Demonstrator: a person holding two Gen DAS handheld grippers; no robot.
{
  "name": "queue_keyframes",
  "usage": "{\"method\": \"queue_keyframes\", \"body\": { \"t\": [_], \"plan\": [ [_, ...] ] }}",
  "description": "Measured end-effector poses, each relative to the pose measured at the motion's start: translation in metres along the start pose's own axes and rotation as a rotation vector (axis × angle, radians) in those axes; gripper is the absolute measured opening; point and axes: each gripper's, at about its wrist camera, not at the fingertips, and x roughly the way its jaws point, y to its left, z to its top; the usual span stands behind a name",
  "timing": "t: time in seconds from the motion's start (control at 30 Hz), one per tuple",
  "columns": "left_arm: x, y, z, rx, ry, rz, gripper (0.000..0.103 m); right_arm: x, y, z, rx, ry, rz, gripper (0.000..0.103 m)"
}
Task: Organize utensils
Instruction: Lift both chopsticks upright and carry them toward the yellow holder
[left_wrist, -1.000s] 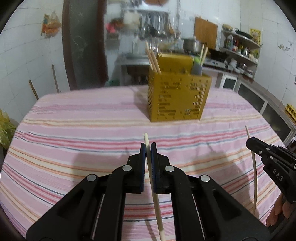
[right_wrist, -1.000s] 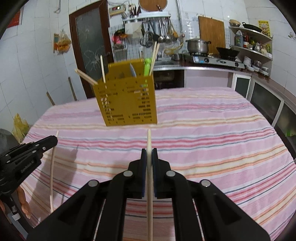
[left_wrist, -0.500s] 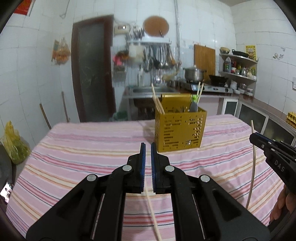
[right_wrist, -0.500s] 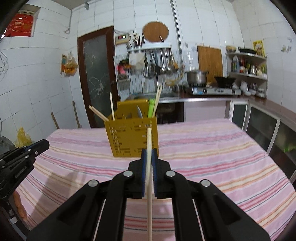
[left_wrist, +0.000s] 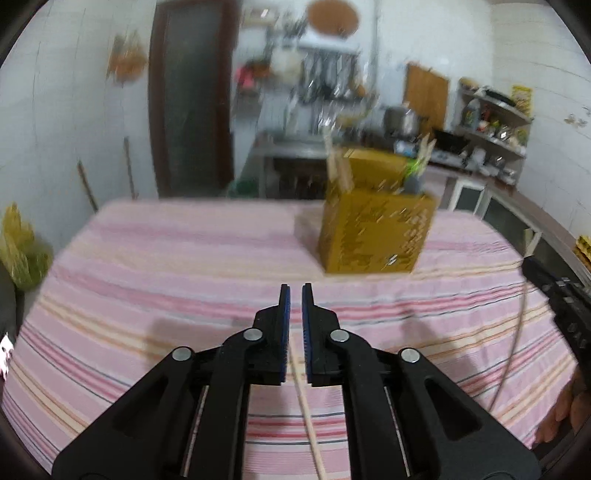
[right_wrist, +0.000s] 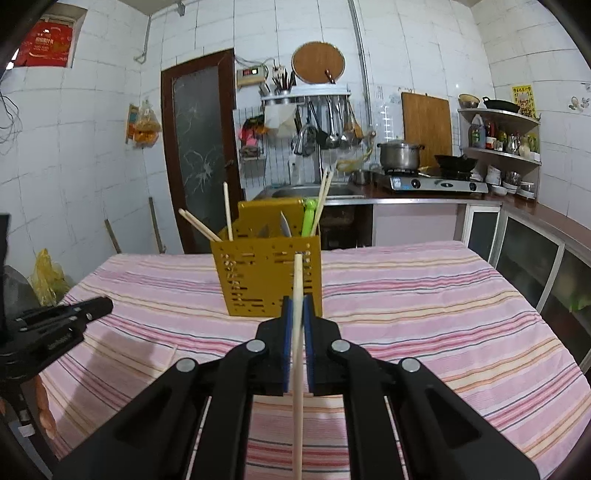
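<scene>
Chopstick (right_wrist: 297, 314) between right tongs (right_wrist: 297, 301)

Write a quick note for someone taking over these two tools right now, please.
Left tool: jaws have just been opening and pinch nothing; a loose chopstick shows below the gap, over the striped cloth.
Right tool: shut on a second chopstick, facing the yellow holder.
Done: several chopsticks and other utensils already stand in the holder.
Left: put the second chopstick in, then probably fetch the loose one.
</scene>
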Motion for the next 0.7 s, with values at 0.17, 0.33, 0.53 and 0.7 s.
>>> {"method": "queue_keyframes", "body": {
  "t": [0.17,0.33,0.53,0.7],
  "plan": [
    [0.050,0.015,-0.008,-0.063,0.146,0.015,0.039,0.033,-0.013,0.005,0.018,0.064,0.000,0.006],
    [0.089,0.011,-0.017,-0.037,0.229,0.064,0.039,0.057,-0.020,0.000,0.032,0.105,-0.002,0.006],
    [0.118,0.003,-0.026,-0.009,0.291,0.093,0.039,0.067,-0.020,-0.005,0.018,0.122,-0.001,0.006],
    [0.127,0.000,-0.029,0.004,0.294,0.120,0.037,0.068,-0.021,-0.009,0.024,0.127,0.008,0.006]
  ]
}}
